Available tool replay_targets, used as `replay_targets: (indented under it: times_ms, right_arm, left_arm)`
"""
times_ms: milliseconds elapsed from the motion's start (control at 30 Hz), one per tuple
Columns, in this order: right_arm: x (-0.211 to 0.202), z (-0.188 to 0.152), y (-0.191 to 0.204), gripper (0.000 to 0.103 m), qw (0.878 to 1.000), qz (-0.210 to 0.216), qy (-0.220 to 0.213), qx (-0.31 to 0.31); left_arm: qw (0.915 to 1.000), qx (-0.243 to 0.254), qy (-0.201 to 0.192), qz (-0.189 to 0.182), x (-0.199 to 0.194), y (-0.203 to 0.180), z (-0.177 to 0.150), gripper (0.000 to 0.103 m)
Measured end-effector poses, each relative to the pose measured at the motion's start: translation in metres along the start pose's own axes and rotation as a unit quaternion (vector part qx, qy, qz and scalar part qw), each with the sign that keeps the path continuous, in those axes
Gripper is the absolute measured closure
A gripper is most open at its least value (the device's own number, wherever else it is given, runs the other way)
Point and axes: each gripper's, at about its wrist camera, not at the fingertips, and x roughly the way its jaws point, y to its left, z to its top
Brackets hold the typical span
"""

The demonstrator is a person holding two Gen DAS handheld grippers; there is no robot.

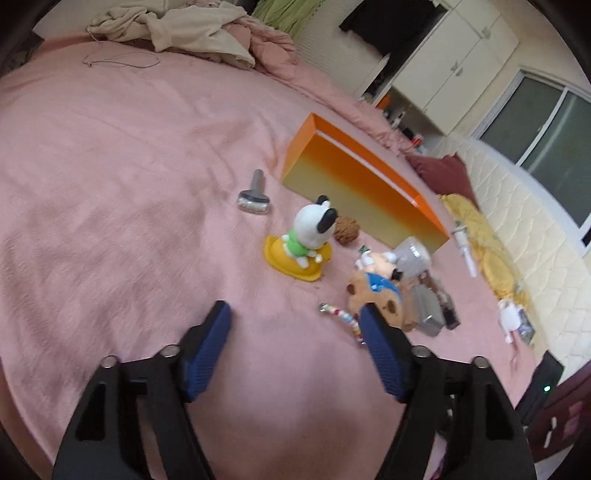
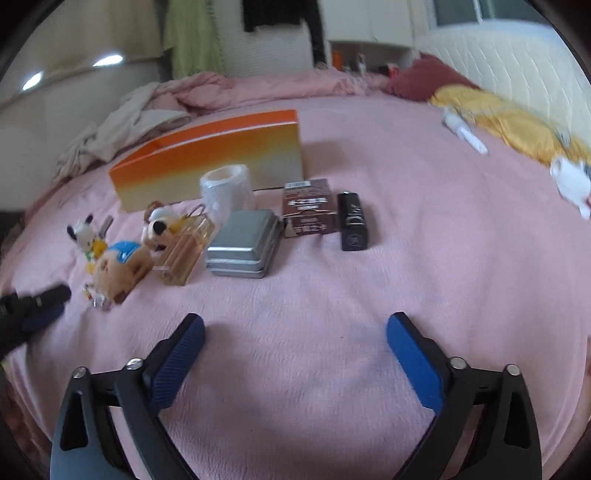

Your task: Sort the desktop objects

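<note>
An orange box (image 1: 354, 181) (image 2: 221, 158) stands open on the pink bedspread. In front of it lie a black-and-white dog figure on a yellow base (image 1: 306, 236), a brown walnut-like ball (image 1: 346, 229), a grey roller tool (image 1: 255, 194), a brown plush with a blue cap (image 1: 380, 295) (image 2: 118, 262), a bead chain (image 1: 343, 317), a grey tin (image 2: 243, 243), a perfume bottle (image 2: 186, 251), a clear tape roll (image 2: 227, 190), a brown carton (image 2: 308, 208) and a black lipstick case (image 2: 352, 221). My left gripper (image 1: 295, 314) is open over bare bedspread, short of the toys. My right gripper (image 2: 295, 325) is open, empty, short of the tin.
A heap of beige and pink bedding (image 1: 192, 33) lies at the far side. A yellow blanket (image 2: 509, 122), a maroon pillow (image 2: 428, 79) and a white tube (image 2: 467, 134) sit by the padded headboard (image 1: 524, 218). The left gripper's dark tip (image 2: 40, 299) shows at the right view's left edge.
</note>
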Motion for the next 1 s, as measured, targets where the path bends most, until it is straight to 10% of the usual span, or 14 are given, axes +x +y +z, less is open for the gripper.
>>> replay_targets:
  times_ms: [67, 200, 333, 1000]
  right_arm:
    - [0.002, -0.002, 0.004, 0.0, 1.0, -0.012, -0.011, -0.009]
    - [0.003, -0.001, -0.003, 0.0, 1.0, 0.007, -0.018, 0.01]
    - [0.004, -0.001, -0.002, 0.0, 1.0, 0.002, -0.021, 0.004]
    - [0.002, -0.007, 0.001, 0.0, 1.0, -0.009, -0.025, 0.001]
  left_arm:
    - [0.9962, 0.078, 0.007, 0.038, 0.009, -0.019, -0.006, 0.009]
    - [0.9526, 0.27, 0.002, 0.14, 0.026, -0.059, -0.037, 0.001]
    - [0.9718, 0.21, -0.002, 0.108, 0.021, -0.045, -0.028, 0.001]
    - [0.9633, 0.23, -0.017, 0.137, 0.018, -0.05, -0.04, 0.0]
